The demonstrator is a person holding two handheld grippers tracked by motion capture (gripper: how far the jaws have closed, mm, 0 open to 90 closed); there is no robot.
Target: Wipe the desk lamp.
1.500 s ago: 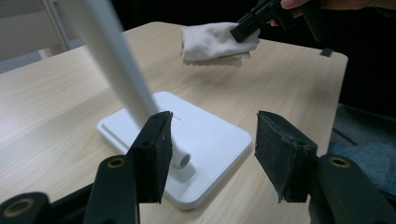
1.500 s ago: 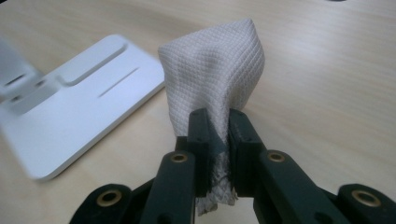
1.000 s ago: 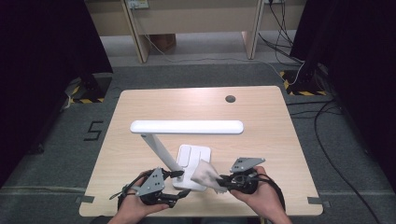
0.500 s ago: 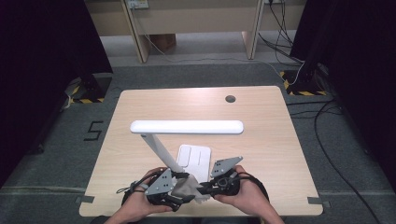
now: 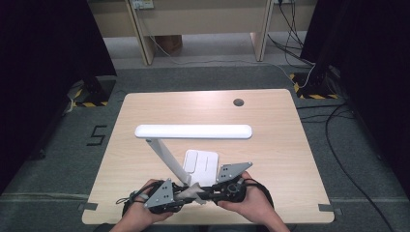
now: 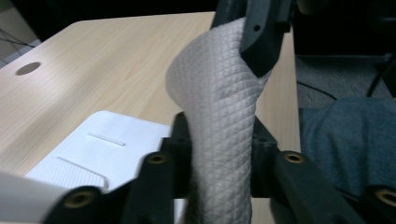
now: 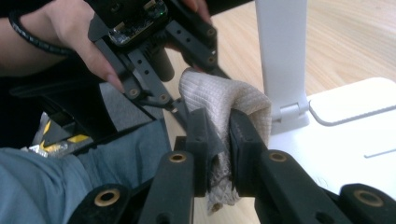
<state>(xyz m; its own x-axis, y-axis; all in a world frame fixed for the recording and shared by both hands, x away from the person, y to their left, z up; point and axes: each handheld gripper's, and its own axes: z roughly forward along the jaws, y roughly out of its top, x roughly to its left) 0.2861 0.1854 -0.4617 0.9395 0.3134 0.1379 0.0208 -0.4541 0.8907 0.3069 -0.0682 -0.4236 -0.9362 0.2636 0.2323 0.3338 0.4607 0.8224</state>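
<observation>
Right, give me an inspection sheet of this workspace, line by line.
Surface: light wooden table with a round cable hole.
Job's things: grey quilted cloth held up between both grippers, above the table's near edge.
Clutter: white desk lamp, base beside the grippers.
Grippers: left gripper has just been closing, pads pressing the cloth; right gripper clamped on the cloth.
Cables: black cables on the floor at right.
Surroundings: grey carpet, wooden furniture legs behind, yellow-black floor tape.
</observation>
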